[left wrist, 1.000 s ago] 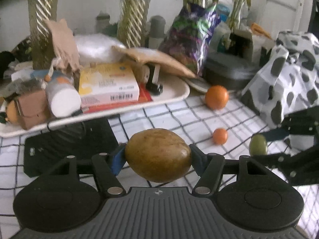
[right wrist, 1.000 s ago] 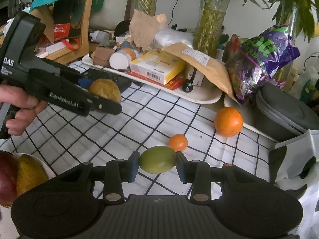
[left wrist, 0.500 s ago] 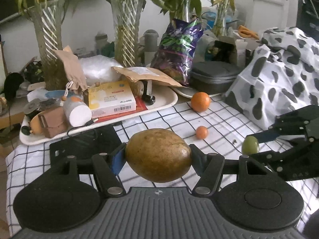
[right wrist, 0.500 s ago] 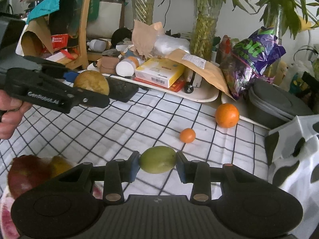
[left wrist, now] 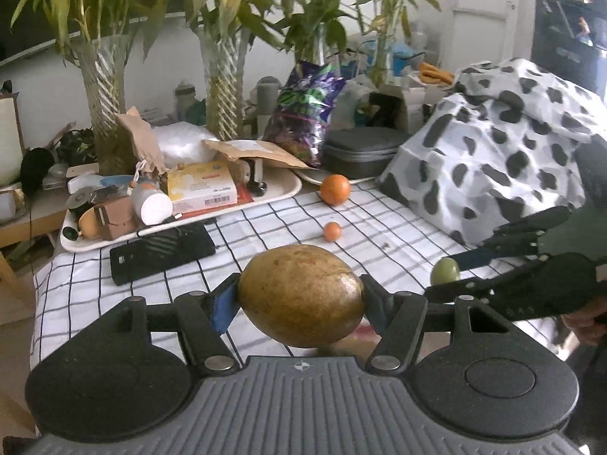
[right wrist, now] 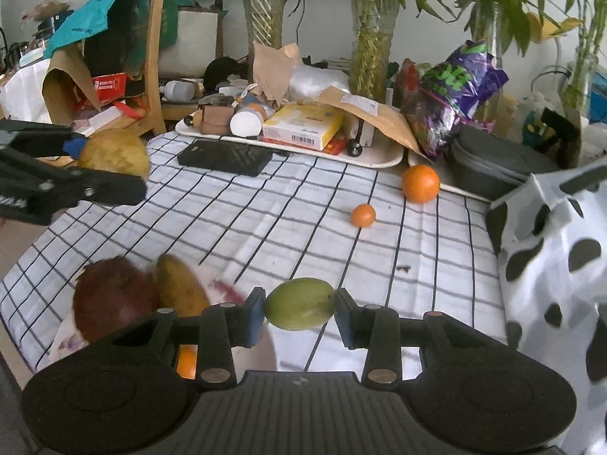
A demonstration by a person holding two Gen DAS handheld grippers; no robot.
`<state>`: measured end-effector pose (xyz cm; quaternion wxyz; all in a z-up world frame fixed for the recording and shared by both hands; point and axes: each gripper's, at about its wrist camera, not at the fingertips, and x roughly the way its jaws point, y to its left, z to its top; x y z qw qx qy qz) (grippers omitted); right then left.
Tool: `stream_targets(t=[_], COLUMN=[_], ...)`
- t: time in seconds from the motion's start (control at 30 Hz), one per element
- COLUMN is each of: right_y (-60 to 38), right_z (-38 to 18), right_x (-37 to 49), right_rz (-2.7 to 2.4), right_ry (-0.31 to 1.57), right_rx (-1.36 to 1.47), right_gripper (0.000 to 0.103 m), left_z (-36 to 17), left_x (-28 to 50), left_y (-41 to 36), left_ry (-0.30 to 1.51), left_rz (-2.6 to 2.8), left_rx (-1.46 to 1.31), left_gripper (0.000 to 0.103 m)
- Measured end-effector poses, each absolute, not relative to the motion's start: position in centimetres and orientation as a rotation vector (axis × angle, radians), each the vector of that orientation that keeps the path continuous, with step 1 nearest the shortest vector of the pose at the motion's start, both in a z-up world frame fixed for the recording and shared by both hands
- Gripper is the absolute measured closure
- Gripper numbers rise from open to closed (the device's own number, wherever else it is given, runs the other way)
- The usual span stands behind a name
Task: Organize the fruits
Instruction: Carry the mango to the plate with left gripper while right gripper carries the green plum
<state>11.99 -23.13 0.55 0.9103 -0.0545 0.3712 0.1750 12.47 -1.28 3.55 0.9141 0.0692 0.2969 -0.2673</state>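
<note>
Brown and speckled, a large oval fruit [left wrist: 301,295] is sitting clamped between the blue pads of the left tool [left wrist: 299,299], held in the air above the near part of the table [left wrist: 265,235], which is wearing a white cloth with a black grid. The right tool [right wrist: 299,309] is gripping a small green fruit [right wrist: 299,303] the same way, its pads pressing on both ends, also off the cloth. Below it, at the table's near left corner, a white plate [right wrist: 261,345] is carrying a dark red fruit [right wrist: 114,295], a yellow-brown fruit [right wrist: 178,288] touching it, and a small orange piece [right wrist: 186,364] partly hidden behind the tool.

A big orange [right wrist: 420,183] is lying on the cloth near the far edge, just beside a cream tray [right wrist: 383,159] of boxes and paper, and a small orange [right wrist: 363,215] is resting a little nearer, apart from it. A black flat case [right wrist: 225,157] is lying towards the far left corner. A cow-spotted cloth [right wrist: 561,265] is heaped along the right edge.
</note>
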Motion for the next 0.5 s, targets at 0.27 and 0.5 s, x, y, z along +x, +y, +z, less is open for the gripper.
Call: stream_targets(t=[0.27,0.5], right_y=[-23.1,-22.8], right_z=[0.8,0.9], right_x=[7.7,5.2], right_rz=[0.339,0.341], right_ry=[0.768,0.761], right_rx=[-0.101,-0.087], right_gripper=[0.063,0.062], left_z=[3.4,2.6], left_x=[7.3,3.6], left_y=[-0.8,-1.3], left_ry=[0.620,0.663], left_rz=[-0.566,-0.589], left_rx=[0.142,0.162], left_gripper=[0.040,0.040])
